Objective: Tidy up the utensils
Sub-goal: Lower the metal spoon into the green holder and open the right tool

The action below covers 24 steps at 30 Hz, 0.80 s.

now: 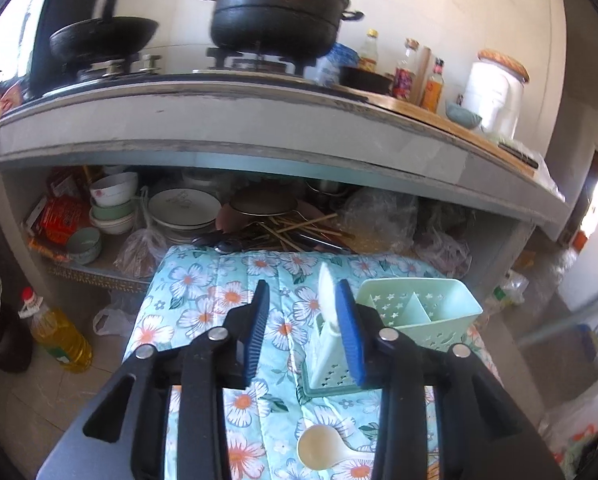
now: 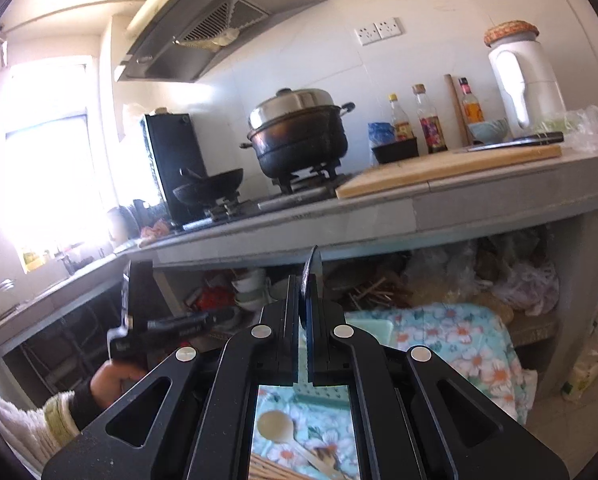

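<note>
A mint-green utensil caddy with compartments stands on a floral cloth. A white spoon stands upright in its small front compartment. My left gripper is open, its right pad beside that spoon. A cream spoon lies on the cloth below it. My right gripper is shut on a dark flat utensil that sticks up between the fingers. Under it lie a wooden spoon and part of the caddy. The other gripper and the hand holding it show at the left.
A grey counter overhangs the table, with a black pot, a wok, bottles and a white jar. The shelf below holds bowls, plates, chopsticks and bags. An oil bottle stands on the floor at left.
</note>
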Each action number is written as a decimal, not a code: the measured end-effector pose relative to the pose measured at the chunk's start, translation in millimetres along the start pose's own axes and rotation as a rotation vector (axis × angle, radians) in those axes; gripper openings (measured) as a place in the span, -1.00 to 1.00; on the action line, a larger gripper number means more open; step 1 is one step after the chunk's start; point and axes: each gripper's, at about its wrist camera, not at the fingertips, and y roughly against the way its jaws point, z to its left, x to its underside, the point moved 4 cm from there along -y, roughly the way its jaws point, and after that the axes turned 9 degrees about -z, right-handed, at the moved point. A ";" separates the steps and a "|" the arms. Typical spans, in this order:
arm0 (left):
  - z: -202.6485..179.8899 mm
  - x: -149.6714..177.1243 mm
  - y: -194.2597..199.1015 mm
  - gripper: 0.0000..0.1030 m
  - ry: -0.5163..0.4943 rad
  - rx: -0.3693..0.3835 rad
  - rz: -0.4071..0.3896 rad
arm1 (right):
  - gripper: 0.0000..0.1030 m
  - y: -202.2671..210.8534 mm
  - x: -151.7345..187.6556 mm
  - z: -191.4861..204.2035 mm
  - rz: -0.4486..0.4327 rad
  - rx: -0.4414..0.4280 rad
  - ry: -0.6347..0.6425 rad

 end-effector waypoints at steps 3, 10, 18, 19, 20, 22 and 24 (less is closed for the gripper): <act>11.6 12.1 18.3 -0.20 0.051 -0.014 -0.020 | -0.98 -26.4 -15.9 -3.7 -0.014 -0.071 -0.049; 32.5 40.9 54.8 -0.07 0.088 -0.063 -0.042 | -0.98 -97.9 -5.5 -16.8 0.057 -0.074 -0.072; 42.1 60.7 69.1 -0.02 0.070 -0.085 -0.039 | -0.97 -130.3 71.4 -48.6 0.253 0.043 -0.107; 42.0 62.2 68.5 -0.01 0.071 -0.078 -0.036 | -0.97 -129.9 77.7 -50.3 0.275 0.063 -0.098; 42.4 63.3 68.3 -0.01 0.071 -0.075 -0.034 | -0.93 -128.5 82.2 -52.2 0.291 0.086 -0.087; 41.2 65.2 66.9 0.01 0.069 -0.068 -0.029 | -0.87 -119.9 86.9 -54.0 0.297 0.114 -0.073; 39.8 65.9 65.1 0.02 0.070 -0.064 -0.027 | -0.82 -109.7 86.6 -53.6 0.287 0.134 -0.060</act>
